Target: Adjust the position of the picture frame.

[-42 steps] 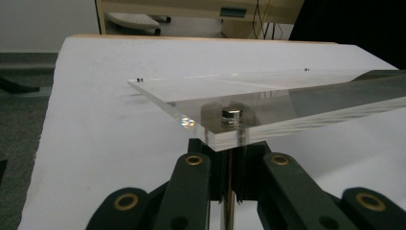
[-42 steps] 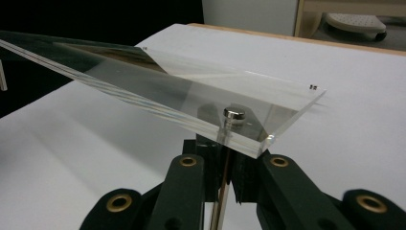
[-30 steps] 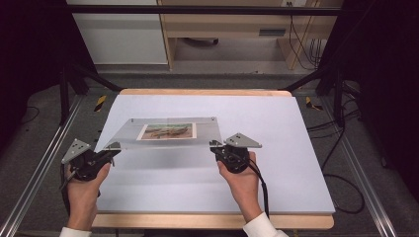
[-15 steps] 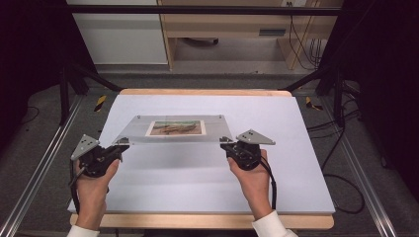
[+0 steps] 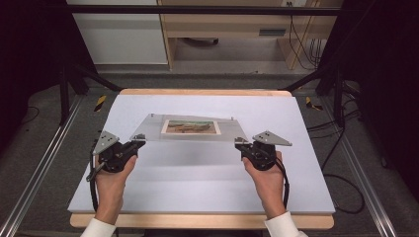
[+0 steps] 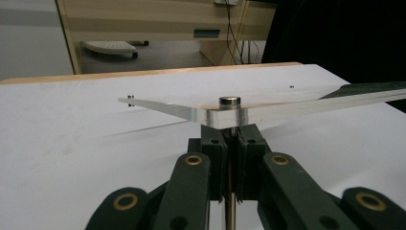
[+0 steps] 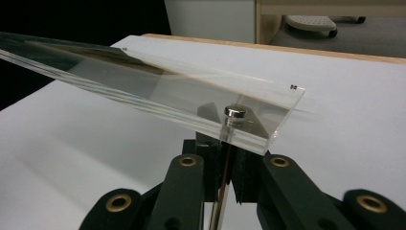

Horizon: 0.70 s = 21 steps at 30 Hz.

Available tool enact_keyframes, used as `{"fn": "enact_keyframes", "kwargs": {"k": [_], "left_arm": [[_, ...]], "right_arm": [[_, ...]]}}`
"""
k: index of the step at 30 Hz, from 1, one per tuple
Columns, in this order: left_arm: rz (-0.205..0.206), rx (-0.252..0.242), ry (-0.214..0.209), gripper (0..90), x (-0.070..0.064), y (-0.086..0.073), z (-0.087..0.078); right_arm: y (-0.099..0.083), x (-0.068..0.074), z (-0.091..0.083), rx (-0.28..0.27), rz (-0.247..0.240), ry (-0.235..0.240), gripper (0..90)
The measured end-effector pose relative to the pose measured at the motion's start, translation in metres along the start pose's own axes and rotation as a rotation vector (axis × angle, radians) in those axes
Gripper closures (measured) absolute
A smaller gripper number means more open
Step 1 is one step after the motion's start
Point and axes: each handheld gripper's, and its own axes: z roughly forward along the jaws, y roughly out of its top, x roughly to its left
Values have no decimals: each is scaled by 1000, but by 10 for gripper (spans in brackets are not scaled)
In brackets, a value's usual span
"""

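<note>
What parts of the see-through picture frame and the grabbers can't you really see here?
- What the picture in the clear frame shows: too small in the high view.
- Metal pin below the plate: hidden between the left gripper jaws, left gripper view.
- Same pin in the right gripper, right gripper view.
- Frame's far end: cut off by both gripper views' edges.

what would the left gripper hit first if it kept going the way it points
Probably nothing but the clear frame it already grips by a metal pin. The left gripper points across the white table; beyond the frame, the way looks free, though depth is unclear.
</note>
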Motion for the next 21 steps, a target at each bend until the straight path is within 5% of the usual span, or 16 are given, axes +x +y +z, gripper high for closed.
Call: {"fn": "enact_keyframes", "kwargs": {"k": [21], "left_arm": [[20, -34, -48, 839, -29, 13, 18]], "right_arm": [[3, -26, -24, -29, 21, -41, 833]]}}
